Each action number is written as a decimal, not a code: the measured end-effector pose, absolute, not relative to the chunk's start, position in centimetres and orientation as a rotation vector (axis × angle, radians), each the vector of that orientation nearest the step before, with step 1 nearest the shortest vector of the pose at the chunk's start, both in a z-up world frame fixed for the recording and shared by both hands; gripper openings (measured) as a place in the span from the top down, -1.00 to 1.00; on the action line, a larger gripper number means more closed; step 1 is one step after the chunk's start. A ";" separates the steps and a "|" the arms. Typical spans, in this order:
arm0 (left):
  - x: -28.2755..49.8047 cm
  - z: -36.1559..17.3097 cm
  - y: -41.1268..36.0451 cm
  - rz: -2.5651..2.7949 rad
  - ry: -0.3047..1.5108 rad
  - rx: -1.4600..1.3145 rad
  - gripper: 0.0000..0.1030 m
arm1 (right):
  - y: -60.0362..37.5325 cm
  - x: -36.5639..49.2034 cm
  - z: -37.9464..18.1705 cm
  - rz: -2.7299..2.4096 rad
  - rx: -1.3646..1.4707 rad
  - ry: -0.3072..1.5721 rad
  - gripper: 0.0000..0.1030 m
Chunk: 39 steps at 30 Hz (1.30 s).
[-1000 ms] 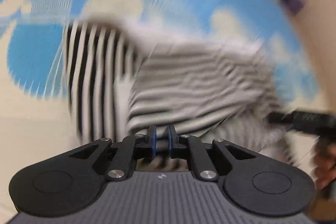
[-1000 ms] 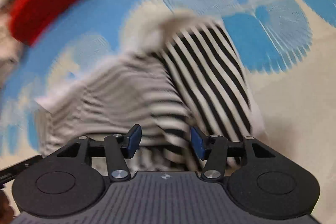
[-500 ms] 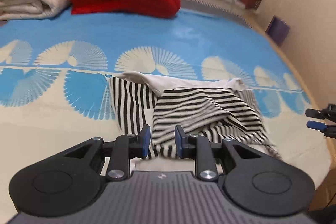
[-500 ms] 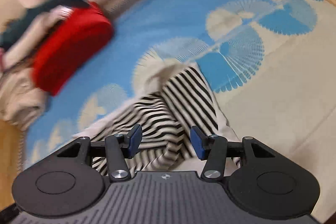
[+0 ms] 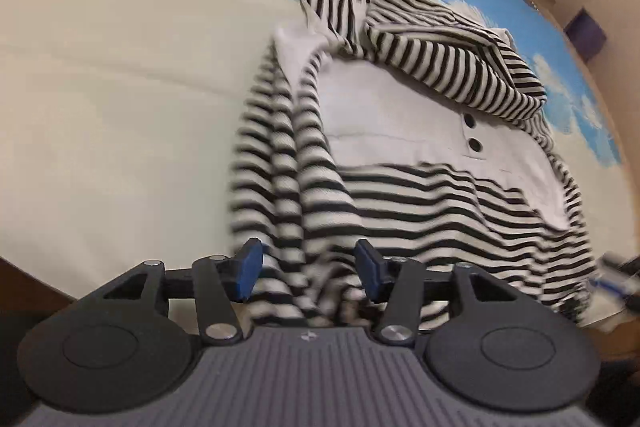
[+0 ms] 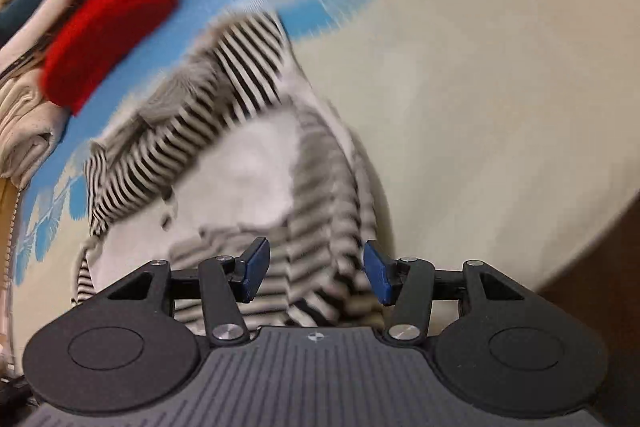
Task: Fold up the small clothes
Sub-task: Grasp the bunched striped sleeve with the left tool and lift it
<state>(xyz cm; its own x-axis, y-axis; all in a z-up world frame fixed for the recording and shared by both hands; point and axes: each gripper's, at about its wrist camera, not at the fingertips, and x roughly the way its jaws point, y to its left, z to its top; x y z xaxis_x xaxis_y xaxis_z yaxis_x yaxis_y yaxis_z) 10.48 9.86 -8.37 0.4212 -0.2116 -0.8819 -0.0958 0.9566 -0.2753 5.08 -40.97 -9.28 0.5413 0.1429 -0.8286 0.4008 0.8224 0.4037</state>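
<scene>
Left wrist view: my left claw (image 5: 308,275) has just been opening and stands released over the striped shirt's (image 5: 420,163) sleeve, no grip. Shirt sprawls on the bed (image 5: 120,107) toward one o'clock; right claw (image 6: 316,273) gapes too. Regrasp next, I reckon.

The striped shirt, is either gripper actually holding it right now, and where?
Neither. The left gripper has just been opening; the striped shirt lies between its parted jaws, unpinched. The right gripper is open over the hem too.
</scene>
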 end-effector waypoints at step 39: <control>11.3 -12.6 11.7 0.015 1.268 -0.328 0.01 | -38.2 5.2 -11.6 -0.208 0.479 1.167 0.20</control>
